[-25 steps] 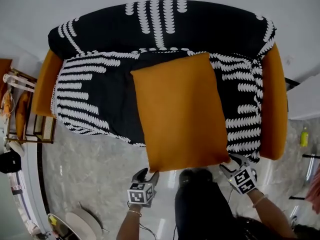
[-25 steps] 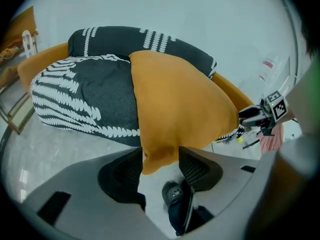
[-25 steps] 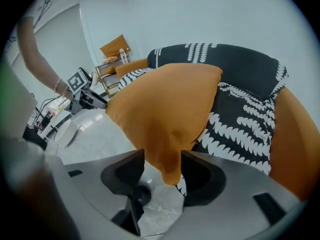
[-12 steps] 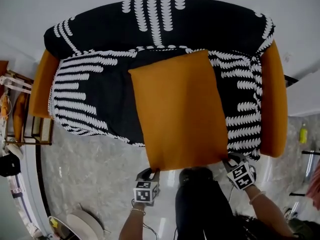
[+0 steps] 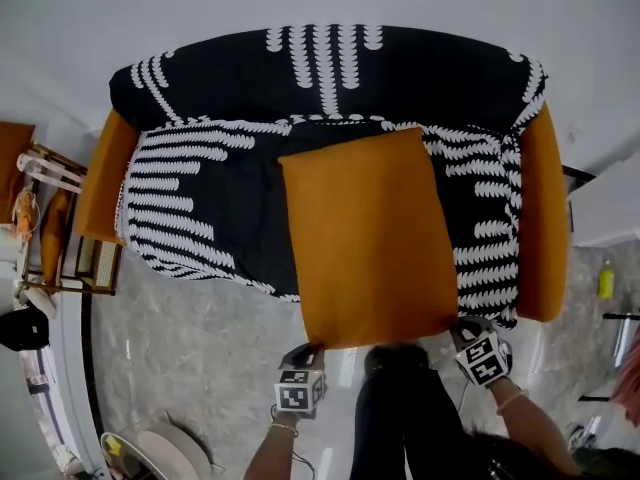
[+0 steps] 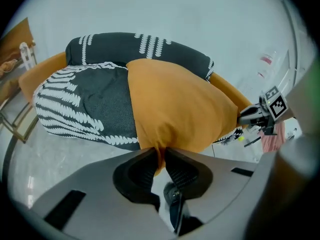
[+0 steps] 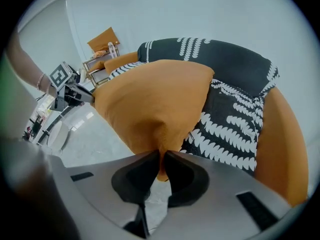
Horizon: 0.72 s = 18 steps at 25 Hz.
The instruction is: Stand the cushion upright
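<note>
Spread wide a second ago, both pairs of jaws have just been closing. The left gripper (image 6: 161,156) now pinches the orange cushion (image 5: 370,238) at its near left corner, the right gripper (image 7: 161,159) at its near right corner. The cushion stretches away from both across the sofa (image 5: 200,198) seat.

One cushion (image 5: 370,238) – one sofa (image 5: 200,203) – two tools (image 5: 308,349) (image 5: 463,326)

An orange sofa (image 5: 545,218) stands on a grey marble floor (image 5: 190,348), draped in a black-and-white patterned throw (image 5: 200,208). An orange cushion (image 5: 370,238) lies on the throw, its near edge overhanging the seat's front.
</note>
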Each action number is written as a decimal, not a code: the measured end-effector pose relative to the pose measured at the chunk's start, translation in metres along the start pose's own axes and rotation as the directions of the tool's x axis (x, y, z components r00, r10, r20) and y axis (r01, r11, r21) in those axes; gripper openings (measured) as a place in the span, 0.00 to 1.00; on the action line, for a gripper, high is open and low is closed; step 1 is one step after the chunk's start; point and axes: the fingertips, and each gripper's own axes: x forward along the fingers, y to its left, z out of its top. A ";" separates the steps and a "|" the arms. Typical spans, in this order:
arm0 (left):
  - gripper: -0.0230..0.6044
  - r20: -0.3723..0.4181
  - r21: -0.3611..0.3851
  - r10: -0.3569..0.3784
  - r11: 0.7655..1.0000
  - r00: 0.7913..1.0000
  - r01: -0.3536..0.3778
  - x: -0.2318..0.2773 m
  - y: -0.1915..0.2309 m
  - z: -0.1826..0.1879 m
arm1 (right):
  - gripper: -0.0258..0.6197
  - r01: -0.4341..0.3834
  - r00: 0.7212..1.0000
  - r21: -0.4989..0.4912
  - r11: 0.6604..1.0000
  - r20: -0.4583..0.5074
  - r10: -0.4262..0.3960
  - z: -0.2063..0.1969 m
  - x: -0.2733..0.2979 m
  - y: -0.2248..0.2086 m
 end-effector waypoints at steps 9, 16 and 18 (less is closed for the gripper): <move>0.13 0.057 0.005 0.015 1.000 0.998 -0.015 -0.050 -0.009 0.038 | 0.10 0.011 0.999 0.004 1.000 0.037 -0.011 0.031 -0.045 0.001; 0.11 0.140 -0.069 0.000 0.998 0.990 0.009 -0.091 -0.019 0.078 | 0.08 0.023 0.994 0.047 0.999 0.110 -0.028 0.064 -0.086 -0.004; 0.11 0.163 -0.079 -0.007 0.997 0.987 0.020 -0.104 -0.021 0.095 | 0.07 0.029 0.990 0.066 0.997 0.138 -0.038 0.078 -0.100 -0.008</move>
